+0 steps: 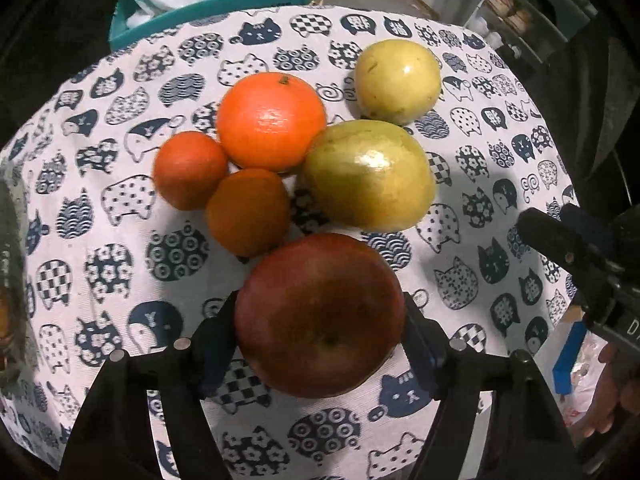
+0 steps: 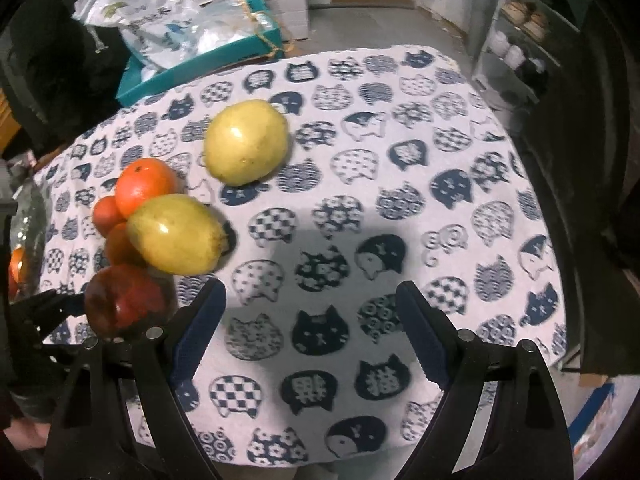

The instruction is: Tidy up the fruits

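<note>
My left gripper (image 1: 320, 320) is shut on a red apple (image 1: 320, 326), just above the cat-print tablecloth (image 1: 100, 248). Beyond it lie a large orange (image 1: 271, 122), two small oranges (image 1: 190, 170) (image 1: 248, 212), a large yellow-green fruit (image 1: 370, 174) touching them, and a second yellow-green fruit (image 1: 398, 82) apart at the back. My right gripper (image 2: 310, 316) is open and empty over bare cloth, right of the pile. In the right wrist view the apple (image 2: 126, 304), nearer yellow-green fruit (image 2: 176, 234) and farther one (image 2: 246, 146) show at left.
A teal box (image 2: 224, 54) with plastic bags stands behind the table. A glass container (image 1: 10, 280) with something orange inside is at the left edge. A shelf (image 2: 520, 40) stands at the back right. The right gripper shows in the left wrist view (image 1: 572, 256).
</note>
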{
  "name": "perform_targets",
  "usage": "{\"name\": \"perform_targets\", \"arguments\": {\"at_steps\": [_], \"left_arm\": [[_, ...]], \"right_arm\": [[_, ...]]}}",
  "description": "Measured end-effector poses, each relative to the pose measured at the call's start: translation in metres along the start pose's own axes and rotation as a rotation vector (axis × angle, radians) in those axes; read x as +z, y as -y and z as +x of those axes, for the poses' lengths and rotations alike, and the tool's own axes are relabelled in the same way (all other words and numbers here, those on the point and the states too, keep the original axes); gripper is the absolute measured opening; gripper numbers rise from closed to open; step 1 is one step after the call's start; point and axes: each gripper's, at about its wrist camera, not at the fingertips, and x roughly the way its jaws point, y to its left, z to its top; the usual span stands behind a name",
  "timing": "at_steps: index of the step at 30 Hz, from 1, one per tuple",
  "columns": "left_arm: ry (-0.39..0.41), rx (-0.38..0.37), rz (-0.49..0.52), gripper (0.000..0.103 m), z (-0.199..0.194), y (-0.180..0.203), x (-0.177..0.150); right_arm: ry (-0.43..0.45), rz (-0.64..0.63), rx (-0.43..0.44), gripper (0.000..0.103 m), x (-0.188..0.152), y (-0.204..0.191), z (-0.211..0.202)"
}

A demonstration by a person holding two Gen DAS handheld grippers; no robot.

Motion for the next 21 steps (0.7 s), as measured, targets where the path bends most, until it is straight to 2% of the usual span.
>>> {"name": "perform_targets", "arguments": {"at_steps": [11,21], "left_arm": [[0.032,0.003,-0.065,0.076,-0.022,-0.042,-0.003],[0.063,0.008,-0.155,0.076,-0.034,-0.088,-0.007]], "right_arm": [[-0.015,-0.158,0.142,0.087,0.016,-0.053,0.020],[-0.065,-0.276,0.142,0.087,0.028,-0.087,0.050]]}}
